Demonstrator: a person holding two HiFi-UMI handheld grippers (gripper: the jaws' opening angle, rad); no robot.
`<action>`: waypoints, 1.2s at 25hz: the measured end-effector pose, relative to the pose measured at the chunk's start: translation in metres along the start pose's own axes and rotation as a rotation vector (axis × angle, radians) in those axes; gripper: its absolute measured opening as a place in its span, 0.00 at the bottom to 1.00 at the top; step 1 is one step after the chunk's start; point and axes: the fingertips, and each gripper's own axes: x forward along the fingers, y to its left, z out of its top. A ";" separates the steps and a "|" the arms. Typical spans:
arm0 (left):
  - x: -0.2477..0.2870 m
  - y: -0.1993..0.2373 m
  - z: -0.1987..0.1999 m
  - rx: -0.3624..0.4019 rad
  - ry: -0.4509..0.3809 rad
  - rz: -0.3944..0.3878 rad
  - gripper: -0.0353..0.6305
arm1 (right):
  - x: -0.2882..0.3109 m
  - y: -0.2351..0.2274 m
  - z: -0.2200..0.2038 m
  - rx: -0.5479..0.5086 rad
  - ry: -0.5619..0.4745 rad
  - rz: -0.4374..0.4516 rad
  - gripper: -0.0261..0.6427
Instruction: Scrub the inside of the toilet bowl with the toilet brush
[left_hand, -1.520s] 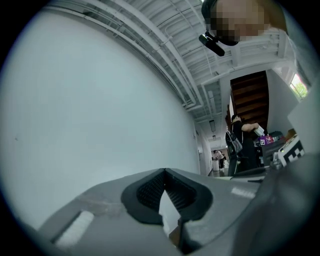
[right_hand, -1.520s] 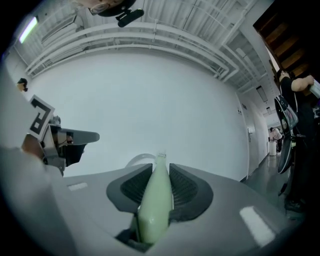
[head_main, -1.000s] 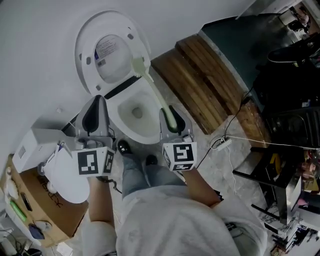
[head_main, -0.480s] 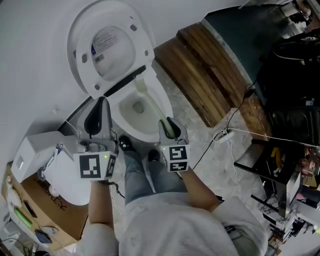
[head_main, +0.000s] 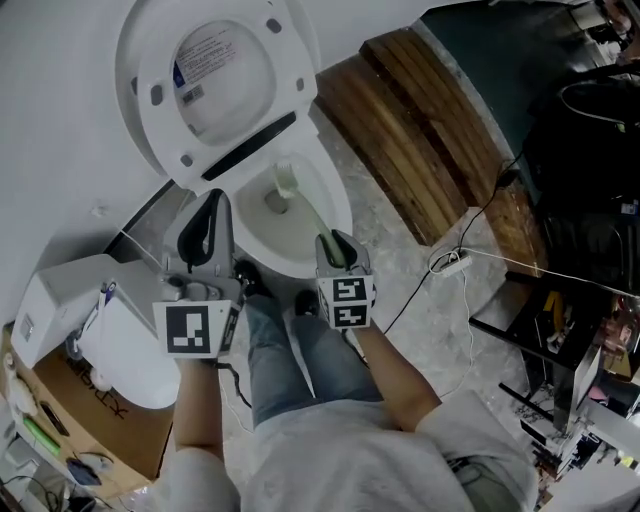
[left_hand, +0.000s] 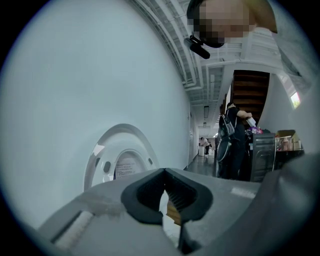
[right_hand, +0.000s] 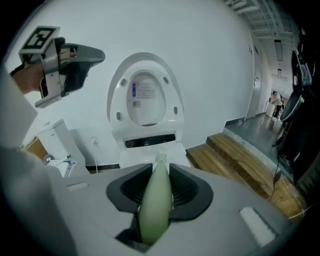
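A white toilet bowl (head_main: 330, 215) stands with its lid and seat (head_main: 215, 85) raised against the wall. My right gripper (head_main: 333, 245) is shut on the pale green handle of the toilet brush (head_main: 312, 215). The brush head (head_main: 284, 183) sits down inside the bowl, near the drain. In the right gripper view the handle (right_hand: 155, 205) runs out between the jaws toward the raised seat (right_hand: 145, 100). My left gripper (head_main: 212, 225) hangs at the bowl's left rim, shut with nothing in it; in its own view the jaws (left_hand: 165, 197) meet in front of the raised seat (left_hand: 120, 162).
A wooden step (head_main: 420, 150) lies right of the toilet. A white box (head_main: 60, 300), a round white bin (head_main: 130, 350) and a cardboard box (head_main: 90, 430) stand at the left. A cable with a plug (head_main: 450, 262) crosses the floor at the right. The person's legs (head_main: 300, 350) stand before the bowl.
The brush head has dropped from the raised seat's edge down into the bowl. My right gripper has moved slightly lower and closer to the rim; the left gripper has stayed about the same.
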 end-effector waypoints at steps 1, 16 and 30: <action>0.001 -0.001 -0.008 0.001 0.011 -0.005 0.06 | 0.007 0.000 -0.006 0.000 0.011 0.002 0.19; 0.003 -0.009 -0.115 -0.030 0.086 -0.017 0.06 | 0.101 -0.002 -0.084 -0.005 0.130 0.034 0.19; -0.001 0.008 -0.150 -0.049 0.118 -0.031 0.06 | 0.160 0.001 -0.106 -0.102 0.208 -0.015 0.19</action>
